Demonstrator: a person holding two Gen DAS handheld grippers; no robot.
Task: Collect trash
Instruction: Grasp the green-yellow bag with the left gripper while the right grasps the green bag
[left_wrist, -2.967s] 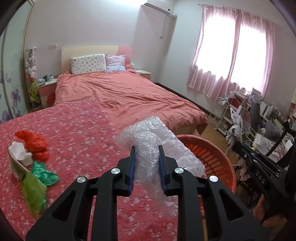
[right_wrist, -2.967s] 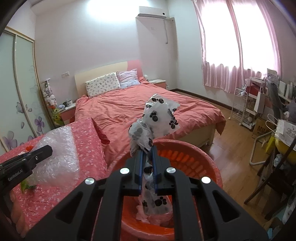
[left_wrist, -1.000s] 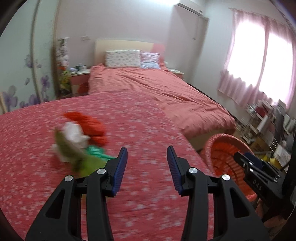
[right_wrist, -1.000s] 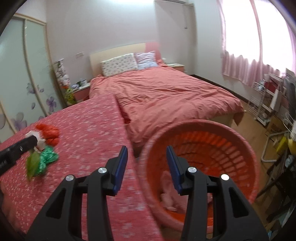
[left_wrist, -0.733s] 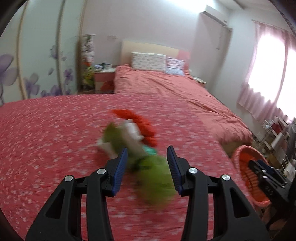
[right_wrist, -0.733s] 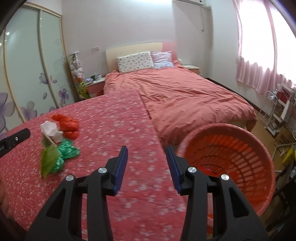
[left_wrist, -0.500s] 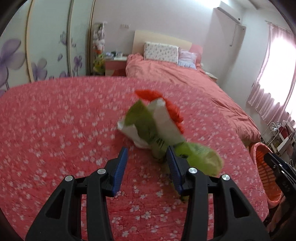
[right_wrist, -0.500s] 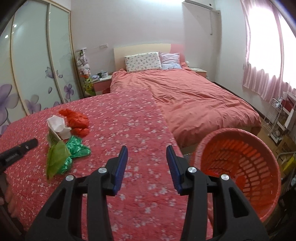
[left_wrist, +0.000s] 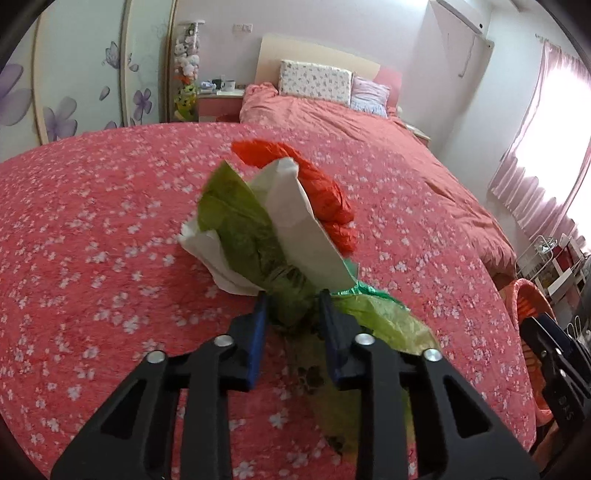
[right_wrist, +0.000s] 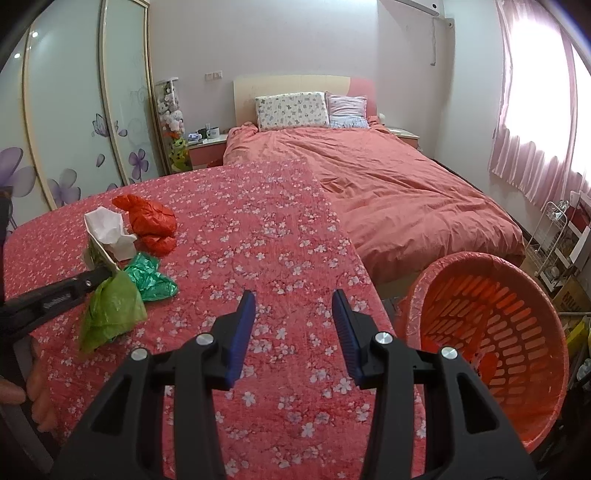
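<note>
Main risk: the left gripper (left_wrist: 291, 299) has only the twisted neck of the crumpled light-green plastic bag (left_wrist: 240, 225), so a lift may let thin film slip out, or drag the white folded paper bag (left_wrist: 295, 218) along and drop it on the way to the round orange slotted plastic basket (right_wrist: 491, 321). Its jaws have just been closing and now pinch that green neck, the bag bunched between the blue pads. Taking the green bag as landmark: the paper bag lies touching it, just behind and partly around it; the crumpled red plastic bag (left_wrist: 325, 192) sits just beyond the paper; the dark-green crinkled plastic bag (right_wrist: 151, 277) lies just beside it, toward the basket. All rest on the red floral-print cloth (right_wrist: 280, 236); the basket is well apart, off the cloth's edge. Second risk: loose pieces get left behind or pulled off the cloth. The right gripper (right_wrist: 293, 325) hangs over bare cloth between trash and basket, jaws apart, nothing between them.
</note>
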